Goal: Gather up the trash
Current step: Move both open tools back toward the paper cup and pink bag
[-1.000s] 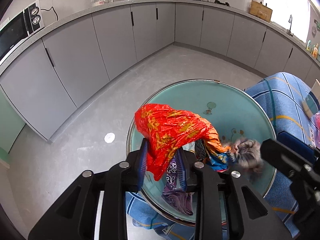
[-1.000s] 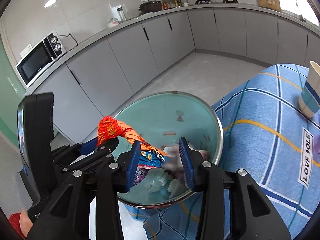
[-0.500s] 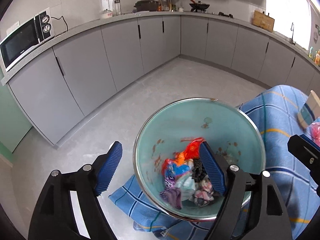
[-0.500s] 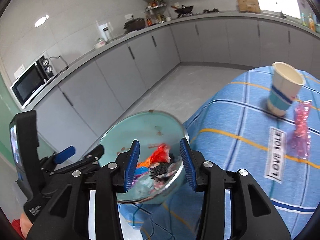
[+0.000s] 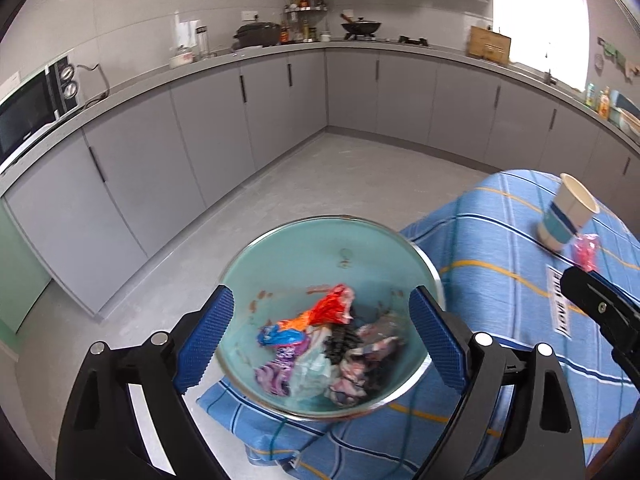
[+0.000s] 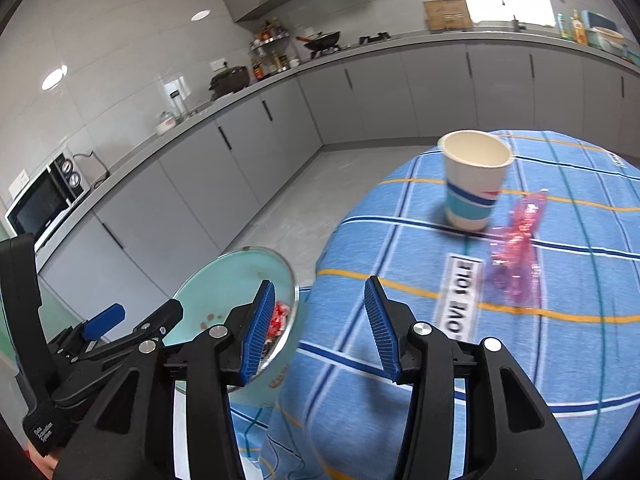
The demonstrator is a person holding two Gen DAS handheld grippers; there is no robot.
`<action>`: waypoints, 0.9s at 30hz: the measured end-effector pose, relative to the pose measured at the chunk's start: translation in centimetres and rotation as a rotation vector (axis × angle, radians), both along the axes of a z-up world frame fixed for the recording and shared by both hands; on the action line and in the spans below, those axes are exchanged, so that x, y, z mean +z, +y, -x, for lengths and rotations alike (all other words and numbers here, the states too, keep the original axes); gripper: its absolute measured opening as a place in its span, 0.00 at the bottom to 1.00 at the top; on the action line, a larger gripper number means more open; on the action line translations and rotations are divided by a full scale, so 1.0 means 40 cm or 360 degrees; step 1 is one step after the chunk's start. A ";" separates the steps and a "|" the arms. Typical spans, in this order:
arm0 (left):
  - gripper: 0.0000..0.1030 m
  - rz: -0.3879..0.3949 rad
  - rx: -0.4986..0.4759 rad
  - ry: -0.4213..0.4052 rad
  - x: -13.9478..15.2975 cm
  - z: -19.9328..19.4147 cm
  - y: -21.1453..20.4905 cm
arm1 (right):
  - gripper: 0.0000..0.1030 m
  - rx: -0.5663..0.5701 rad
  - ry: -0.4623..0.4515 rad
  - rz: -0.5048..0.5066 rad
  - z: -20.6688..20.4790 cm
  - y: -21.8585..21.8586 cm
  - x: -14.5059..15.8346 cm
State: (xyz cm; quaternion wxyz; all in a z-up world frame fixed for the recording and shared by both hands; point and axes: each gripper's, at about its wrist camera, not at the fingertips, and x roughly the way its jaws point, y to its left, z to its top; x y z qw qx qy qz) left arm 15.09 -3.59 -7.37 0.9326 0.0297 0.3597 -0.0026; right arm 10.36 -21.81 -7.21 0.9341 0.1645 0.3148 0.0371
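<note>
My left tongs (image 5: pixel 322 338) gape wide, blue pads far apart, nothing held; they hang over the teal bowl (image 5: pixel 280 258) at lower centre of the left view. Trash pile (image 5: pixel 320 344) sits in the bowl bottom: red-orange wrapper (image 5: pixel 332 310) on top, blue, purple, pale and dark scraps under and beside it, all touching. The bowl rests at the edge of the tabletop, on the blue plaid cloth (image 5: pixel 500 280), partly overhanging the grey floor (image 5: pixel 280 184).

My right tongs (image 6: pixel 320 328) are also open, a moderate gap, empty; they hover above the cloth in the lower middle of the right view. The bowl shows at lower left there, left pad overlapping its rim, a bit of red wrapper visible inside.

Paper cup (image 6: pixel 474 178), white with blue bands, stands upright on the cloth, upper right of centre in the right view. Pink plastic wrapper (image 6: pixel 518 244) lies flat just right of the cup, near but apart from a white label (image 6: pixel 460 300) reading LOVE SOLE. Both are still outside the bowl, well apart from it. Motion blur on cup and wrapper.
</note>
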 end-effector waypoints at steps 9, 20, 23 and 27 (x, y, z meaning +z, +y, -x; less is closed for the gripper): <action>0.85 -0.0006 -0.0133 -0.0004 0.008 0.041 -0.106 | 0.46 -0.0139 -0.0012 -0.0009 0.062 -0.109 0.007; 0.85 -0.0018 -0.0304 0.0049 -0.022 0.080 -0.225 | 0.46 -0.0347 0.0018 -0.0032 0.133 -0.254 -0.012; 0.85 -0.0016 -0.0337 0.0059 -0.027 0.085 -0.250 | 0.46 -0.0382 0.0020 -0.0034 0.146 -0.285 -0.016; 0.85 -0.0025 -0.0369 0.0070 -0.034 0.088 -0.281 | 0.46 -0.0423 0.0031 -0.0041 0.160 -0.314 -0.023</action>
